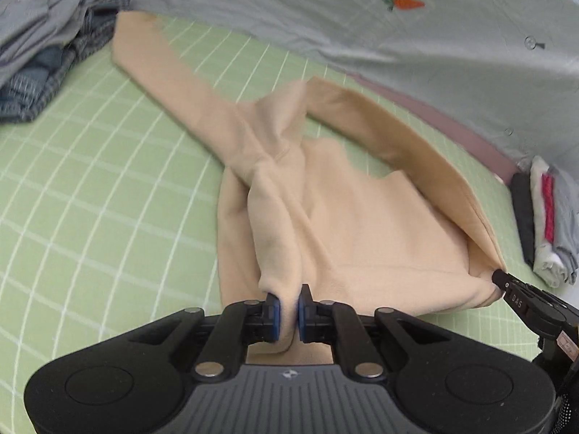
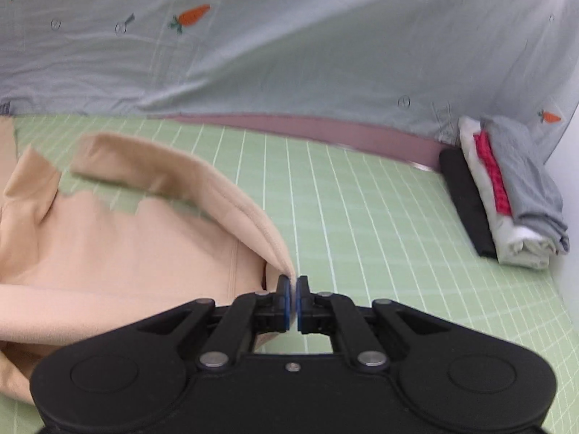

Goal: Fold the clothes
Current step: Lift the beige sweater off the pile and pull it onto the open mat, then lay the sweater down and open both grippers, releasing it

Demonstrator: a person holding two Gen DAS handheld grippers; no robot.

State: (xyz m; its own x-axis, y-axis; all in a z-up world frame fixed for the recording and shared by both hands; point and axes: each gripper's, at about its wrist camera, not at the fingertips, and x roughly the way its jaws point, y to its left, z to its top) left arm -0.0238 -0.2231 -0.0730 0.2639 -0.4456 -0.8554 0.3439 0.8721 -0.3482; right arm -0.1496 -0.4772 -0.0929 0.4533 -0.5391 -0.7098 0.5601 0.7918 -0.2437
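- L gripper [image 1: 288, 298]: closed on a raised fold of the beige top [image 1: 354, 231]; cloth is pinched between the blue pads [image 1: 277, 305] and pulled up into a ridge running away from the tool.
- R gripper [image 2: 292, 285]: closed on the top's [image 2: 119, 249] edge at its R side; pads nearly touching, thin hem caught between them. The same gripper is seen in the L view at lower R [image 1: 501, 277], its tip on the top's corner.
- Top: spread on the green grid mat [image 1: 90, 199], roughly centre. One sleeve [image 1: 159, 68] is stretched far-left across the mat; the other sleeve [image 2: 163, 166] is lifted and arched over the body towards the R gripper. Edges blurred in both views.
- Mat [image 2: 362, 199]: white grid lines; it covers the work surface under the top.
- Folded stack [image 2: 503, 195]: at far R on the mat, well apart from the top; black, white, red and grey layers can be made out.
- Dark checked clothes [image 1: 43, 83]: heaped at far L, near the sleeve end, partly under grey cloth.
- Grey sheet w/ carrot print [image 2: 289, 54]: draped along the back, behind the mat; a mauve strip [image 2: 325, 126] is seen below its edge.
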